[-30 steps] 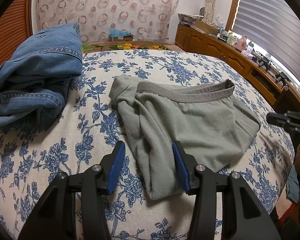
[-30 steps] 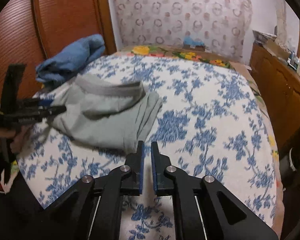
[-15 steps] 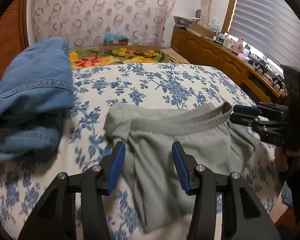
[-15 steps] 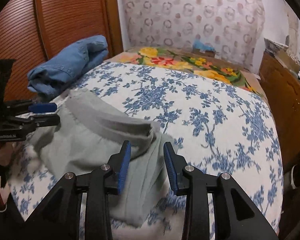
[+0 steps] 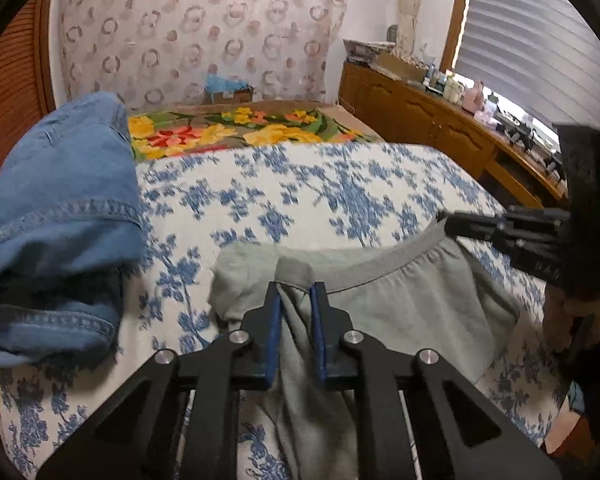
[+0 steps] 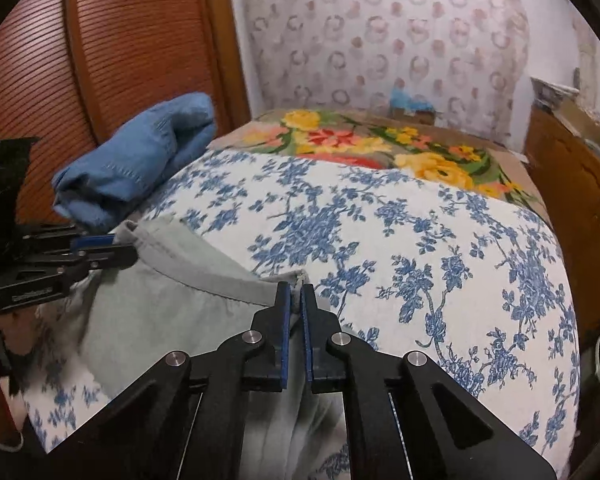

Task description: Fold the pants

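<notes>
Left wrist view: the left gripper (image 5: 296, 286) at lower centre has just closed its fingers on a bunched waistband corner of the grey-green pants (image 5: 400, 312), which lie on the floral bed (image 5: 300, 188). Right wrist view: the right gripper (image 6: 296, 286) has likewise just clenched the opposite waistband corner. Folded jeans (image 5: 56, 216) sit at left.

I see soft matt grey-green cloth pants (image 5: 400, 312) on a printed cotton bedspread (image 5: 300, 184). Beside the pants, coarse blue denim (image 5: 60, 216); behind it, ribbed glossy wood (image 6: 112, 52).
</notes>
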A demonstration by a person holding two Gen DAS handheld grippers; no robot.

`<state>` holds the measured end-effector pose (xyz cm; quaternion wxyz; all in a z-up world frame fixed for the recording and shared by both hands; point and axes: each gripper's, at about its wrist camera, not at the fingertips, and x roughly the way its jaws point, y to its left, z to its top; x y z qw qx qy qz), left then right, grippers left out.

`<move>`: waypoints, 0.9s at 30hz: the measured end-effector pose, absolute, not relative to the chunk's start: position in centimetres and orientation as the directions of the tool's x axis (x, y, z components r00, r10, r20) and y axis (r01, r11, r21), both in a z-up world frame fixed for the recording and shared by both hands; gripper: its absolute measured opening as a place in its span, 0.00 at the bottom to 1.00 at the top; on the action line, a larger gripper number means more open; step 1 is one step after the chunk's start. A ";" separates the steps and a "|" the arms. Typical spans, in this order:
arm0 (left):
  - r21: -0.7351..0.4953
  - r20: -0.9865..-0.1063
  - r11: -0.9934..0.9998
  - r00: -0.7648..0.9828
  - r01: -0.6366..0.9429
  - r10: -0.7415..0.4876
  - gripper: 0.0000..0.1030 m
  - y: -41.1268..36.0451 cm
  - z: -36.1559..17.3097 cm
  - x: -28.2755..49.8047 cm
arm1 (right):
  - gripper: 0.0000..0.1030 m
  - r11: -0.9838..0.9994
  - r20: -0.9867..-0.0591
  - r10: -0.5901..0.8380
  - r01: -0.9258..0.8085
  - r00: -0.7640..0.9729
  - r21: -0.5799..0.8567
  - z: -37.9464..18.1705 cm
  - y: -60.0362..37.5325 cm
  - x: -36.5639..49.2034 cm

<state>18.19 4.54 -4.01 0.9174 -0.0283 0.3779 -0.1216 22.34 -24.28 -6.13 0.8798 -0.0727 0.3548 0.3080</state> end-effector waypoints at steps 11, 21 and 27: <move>-0.137 -0.708 0.977 0.674 0.161 -0.210 0.14 4.6 -3.9 19.0 | 0.13 0.833 -0.685 0.447 -0.546 0.575 0.085 -6.5 -24.5 22.5; -0.079 -0.717 0.979 0.672 0.187 -0.186 0.43 3.8 -4.1 16.0 | 0.19 0.800 -0.728 0.432 -0.599 0.532 0.036 -7.3 -25.9 18.0; -0.058 -0.754 0.986 0.640 0.157 -0.146 0.44 3.8 -6.0 16.4 | 0.19 0.821 -0.771 0.327 -0.568 0.547 -0.055 -8.6 -26.1 17.8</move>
